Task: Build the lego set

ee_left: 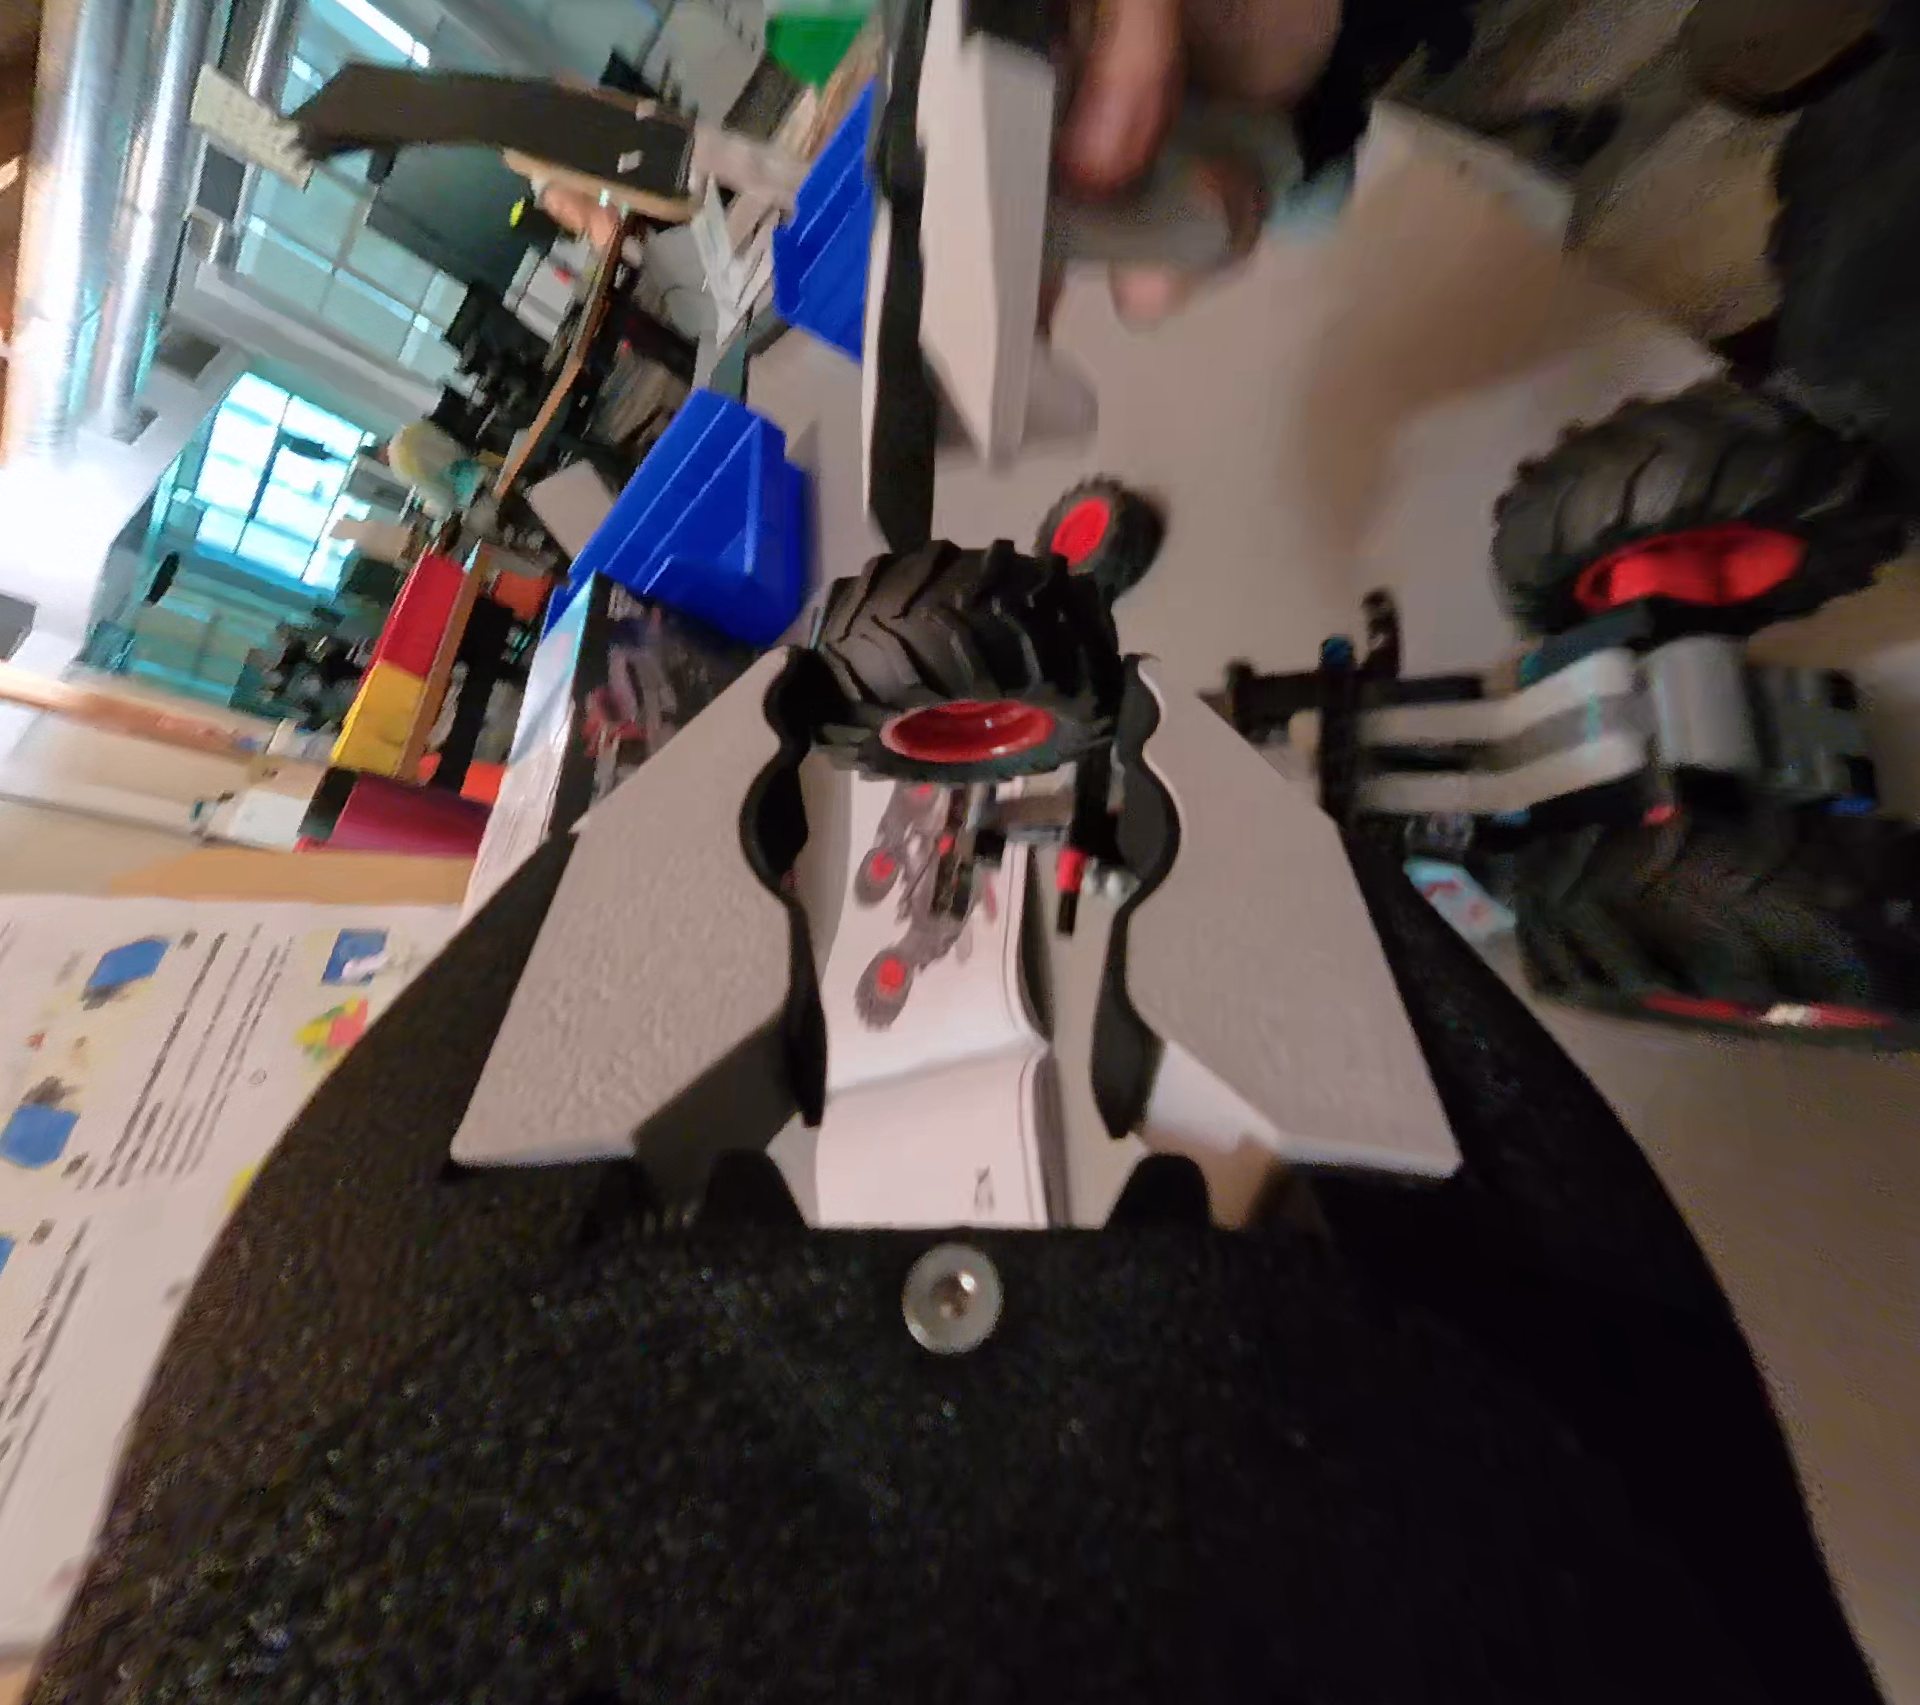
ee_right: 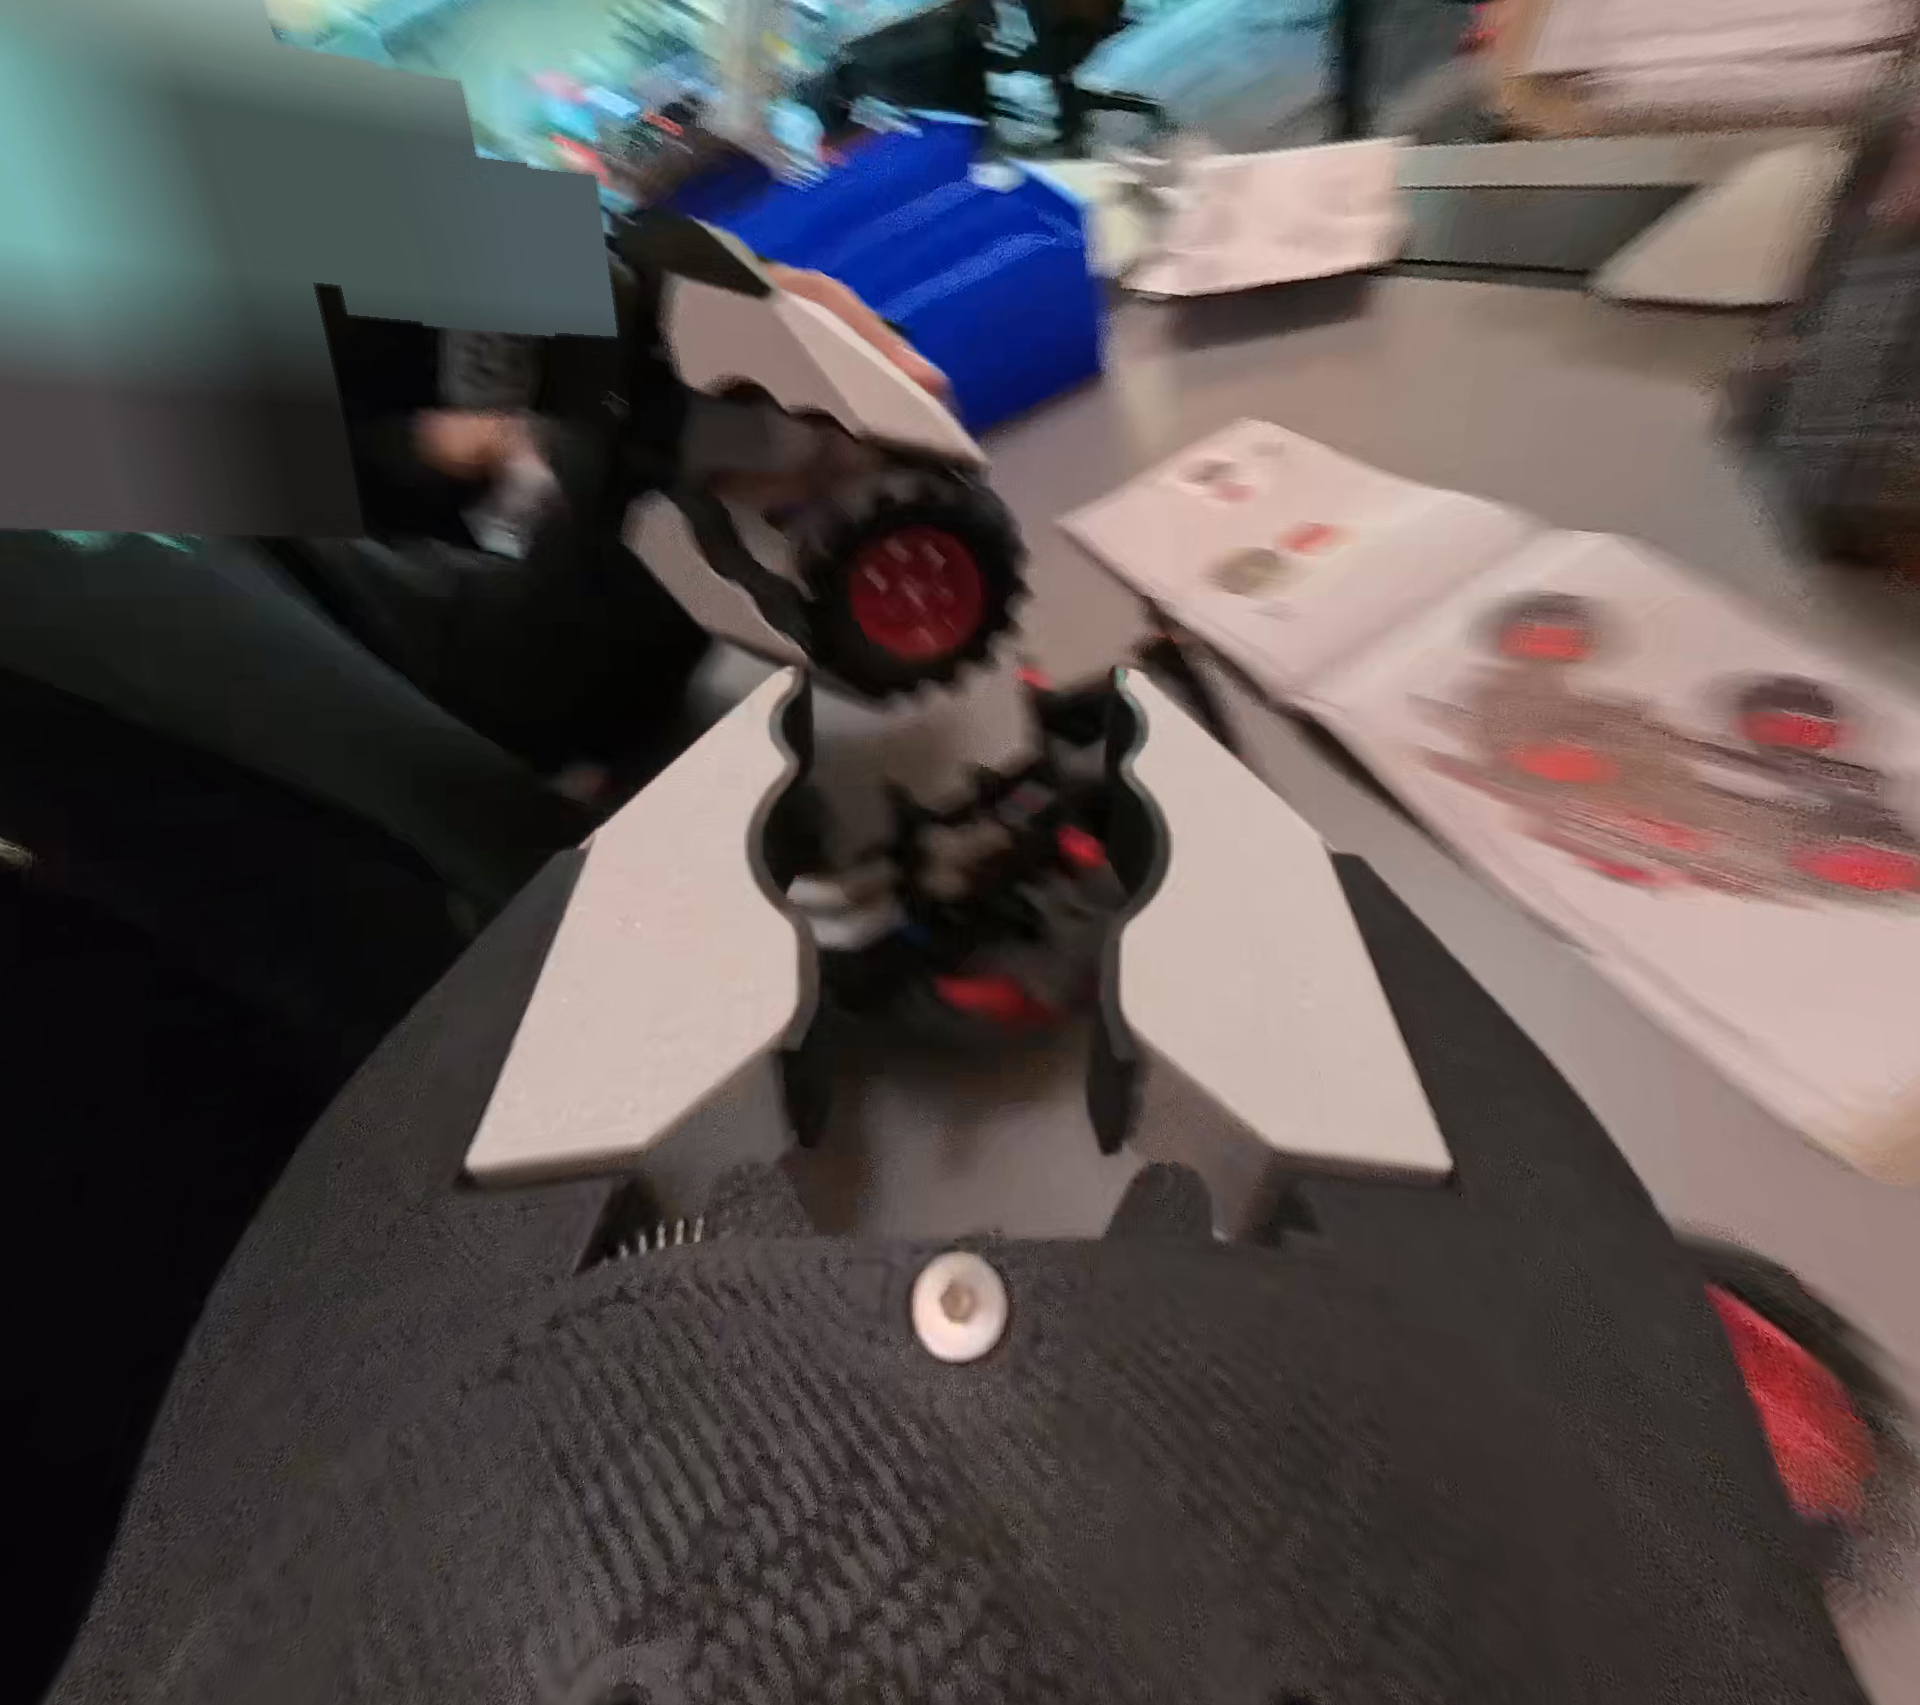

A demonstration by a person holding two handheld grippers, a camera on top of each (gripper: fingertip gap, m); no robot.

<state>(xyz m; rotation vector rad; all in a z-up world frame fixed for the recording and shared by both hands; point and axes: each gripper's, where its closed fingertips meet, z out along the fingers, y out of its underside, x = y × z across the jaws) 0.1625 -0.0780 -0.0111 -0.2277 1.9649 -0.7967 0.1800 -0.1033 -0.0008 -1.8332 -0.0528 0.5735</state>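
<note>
My left gripper (ee_left: 961, 679) is shut on a black tyre with a red hub (ee_left: 935, 627), held sharp between its fingertips above the open instruction booklet (ee_left: 935, 1032). The partly built lego vehicle (ee_left: 1538, 730), white and black with big red-hubbed wheels, lies to the right on the table. A second small wheel (ee_left: 1086, 531) lies just beyond. In the right wrist view my right gripper (ee_right: 958, 689) is open and empty, and the vehicle (ee_right: 966, 886) shows blurred between and beyond its fingers. The left gripper (ee_right: 883, 549) holds the wheel (ee_right: 914, 585) just beyond them.
Blue bins (ee_left: 717, 502) (ee_right: 935, 273) stand at the back of the table. The booklet (ee_right: 1403, 616) lies open to the right. A printed sheet (ee_left: 156, 1084) lies at the left. A person's hand (ee_left: 1195, 45) holds the right gripper, whose white finger (ee_left: 982, 253) hangs above the wheel. The grippers are tip to tip, or close to it.
</note>
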